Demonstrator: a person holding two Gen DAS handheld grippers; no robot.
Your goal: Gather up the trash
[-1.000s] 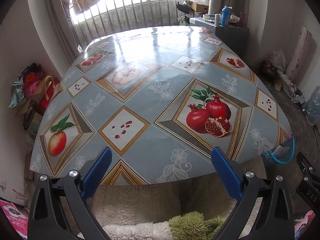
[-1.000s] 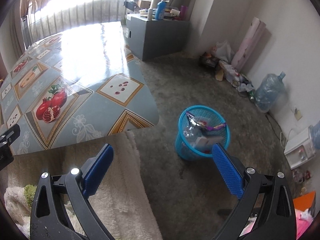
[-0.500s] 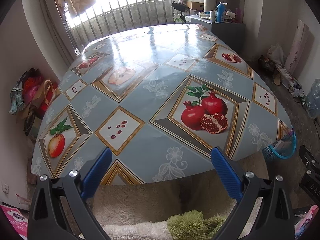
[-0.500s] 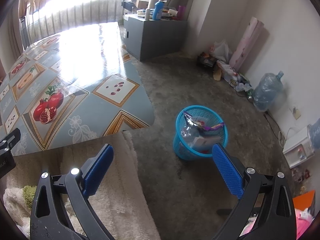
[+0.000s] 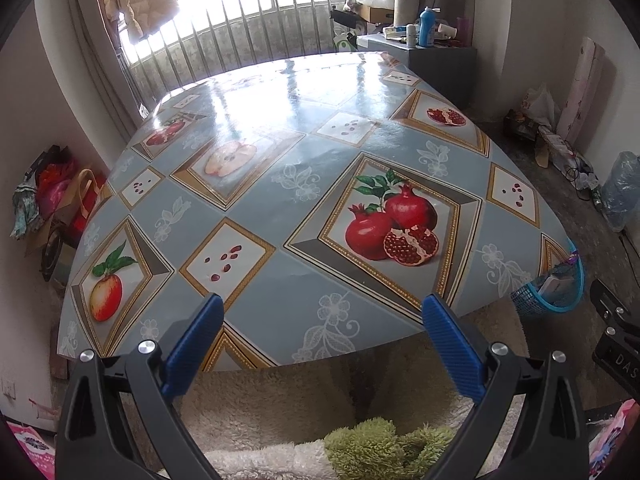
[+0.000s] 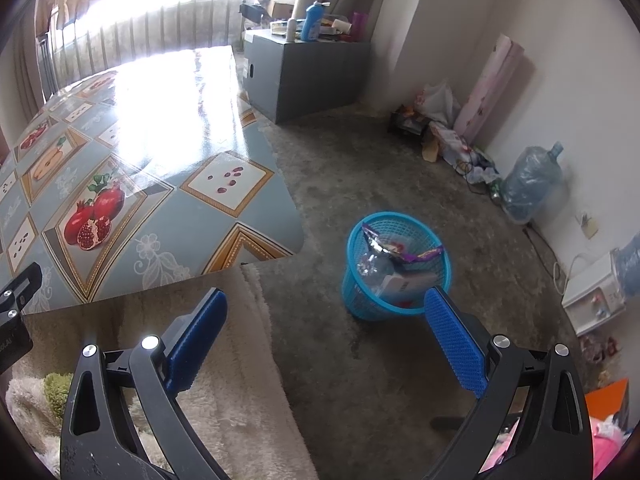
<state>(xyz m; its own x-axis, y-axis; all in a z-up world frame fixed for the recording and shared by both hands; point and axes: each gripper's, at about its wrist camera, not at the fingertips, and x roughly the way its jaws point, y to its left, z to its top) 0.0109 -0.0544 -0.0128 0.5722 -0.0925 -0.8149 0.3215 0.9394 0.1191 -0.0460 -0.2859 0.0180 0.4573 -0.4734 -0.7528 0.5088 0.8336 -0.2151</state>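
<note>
Both my claws have pulled back a little, my left claw (image 5: 318,314) and right claw (image 6: 324,312) wide apart and empty, the shiny fruit-picture table (image 5: 280,152) bare, the trash in the blue plastic basket (image 6: 362,304) on the floor just off its near right corner, so I think I'm done.

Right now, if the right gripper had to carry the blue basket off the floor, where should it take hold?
Best bet is the rim of the blue basket, on the near side, coming from above. It stands upright with its mouth open, and the thin rim looks narrow enough for the open right gripper. The purple wrapper lies across the far part, so avoid that stretch.
</note>
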